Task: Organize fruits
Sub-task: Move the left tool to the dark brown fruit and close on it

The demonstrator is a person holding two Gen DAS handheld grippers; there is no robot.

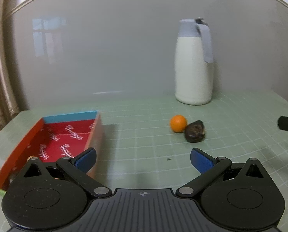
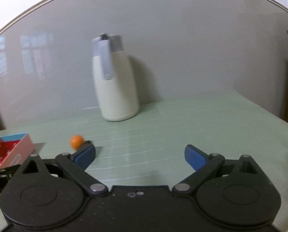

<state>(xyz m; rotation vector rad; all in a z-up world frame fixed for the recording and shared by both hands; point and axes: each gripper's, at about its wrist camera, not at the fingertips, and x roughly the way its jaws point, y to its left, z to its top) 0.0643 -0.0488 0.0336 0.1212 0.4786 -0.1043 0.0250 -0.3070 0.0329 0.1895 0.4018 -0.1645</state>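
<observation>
left wrist view: the left gripper (image 1: 143, 159) has its jaws spread wide, with nothing between the blue pads (image 1: 86, 159). it hangs over a pale green gridded surface (image 1: 144, 135). the orange (image 1: 178, 123) lies ahead of the jaws and slightly right of the right pad, out in the open. touching its right side is a dark fruit (image 1: 194, 131), brown-black and glossy; its kind cannot be told. the red box (image 1: 53, 141), open-topped with a blue far wall and white script on its floor, sits to the left of the jaws, its near right corner behind the left pad. small objects lie at its near end, mostly hidden by the gripper body. a white jug (image 1: 194, 63) with a grey lid and handle stands upright far ahead, right of the jaws, against the wall. a black part (image 1: 287, 125) enters at the right edge.

right wrist view: the right gripper (image 2: 140, 155) likewise has its jaws wide apart and holds nothing. the orange (image 2: 76, 141) lies just beyond the left pad, well left of the jaw gap. the dark fruit (image 2: 88, 142) is only a sliver above that pad. the box (image 2: 10, 150) is farther left, near the frame edge. the jug (image 2: 115, 77) stands ahead, a little left of the gap. the view is blurred.
</observation>
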